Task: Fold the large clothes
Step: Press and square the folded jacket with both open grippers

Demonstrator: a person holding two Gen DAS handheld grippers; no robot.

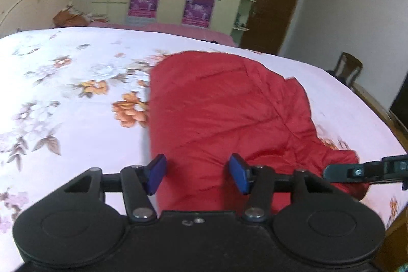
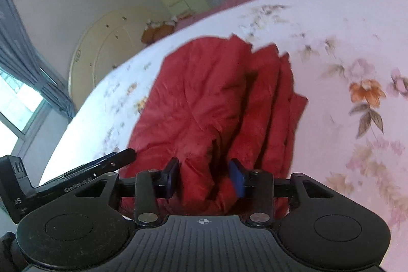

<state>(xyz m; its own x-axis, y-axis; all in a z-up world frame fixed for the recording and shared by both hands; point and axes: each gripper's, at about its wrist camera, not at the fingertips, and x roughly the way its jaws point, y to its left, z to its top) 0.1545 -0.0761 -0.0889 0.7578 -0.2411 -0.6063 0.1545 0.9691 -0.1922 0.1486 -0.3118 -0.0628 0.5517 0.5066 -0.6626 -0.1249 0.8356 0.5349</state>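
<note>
Right gripper [image 2: 204,176] is pinching a bunched ridge of the red garment [image 2: 214,98] at lower centre. Left gripper [image 1: 197,173] is half open around cloth, not clamping it. Lift now and that side probably slips, wrecking the stacked folds.

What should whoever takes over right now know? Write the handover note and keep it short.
Left tongs: open, over the near edge of the red garment, cloth between the pads but not pinched.
Right tongs: shut on a bunched fold at the garment's near edge.
Garment: lying on the floral bed sheet.
Done: already folded into several layers.
Left: probably one more fold, then flatten.
</note>
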